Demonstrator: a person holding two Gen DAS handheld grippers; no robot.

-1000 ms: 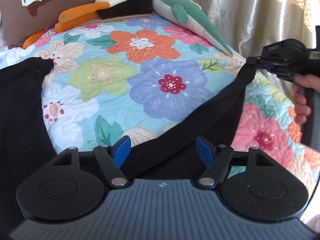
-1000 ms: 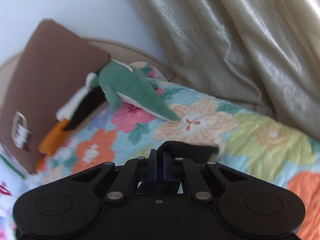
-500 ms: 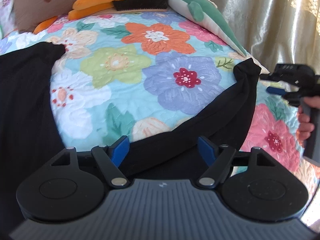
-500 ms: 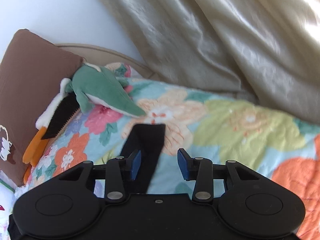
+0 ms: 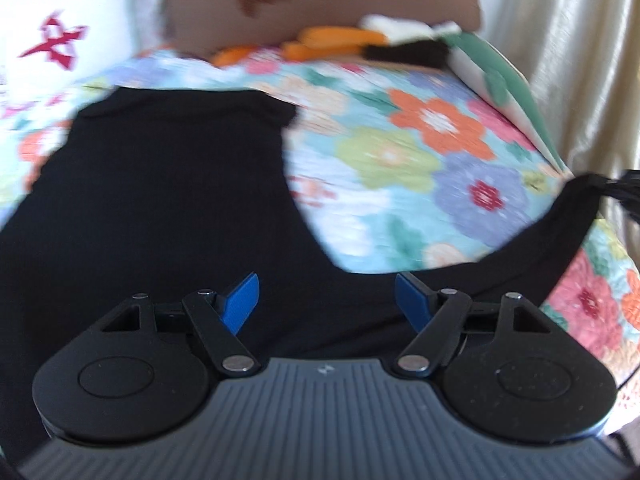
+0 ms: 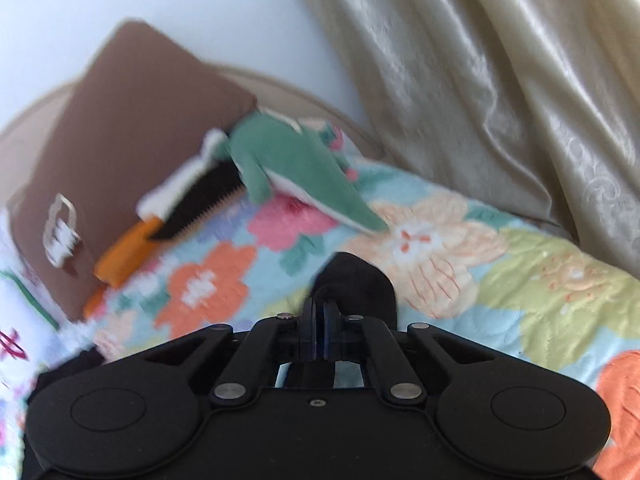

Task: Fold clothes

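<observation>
Right gripper (image 6: 319, 330) let go, then re-pinched the black garment (image 5: 168, 216) tip at frame centre. Left gripper (image 5: 326, 300) swung over, jaws spread, empty. Looked ready for folding.

Matt black cloth garment (image 5: 168, 200) on quilted floral bedspread (image 5: 400, 184); glossy satin curtain (image 6: 480, 80) behind.

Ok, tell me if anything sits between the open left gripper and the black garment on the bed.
Nothing visible does. The left gripper hangs open right over the black garment, its blue fingers apart with only cloth below. The toys and brown pillow lie far off at the head of the quilt.
</observation>
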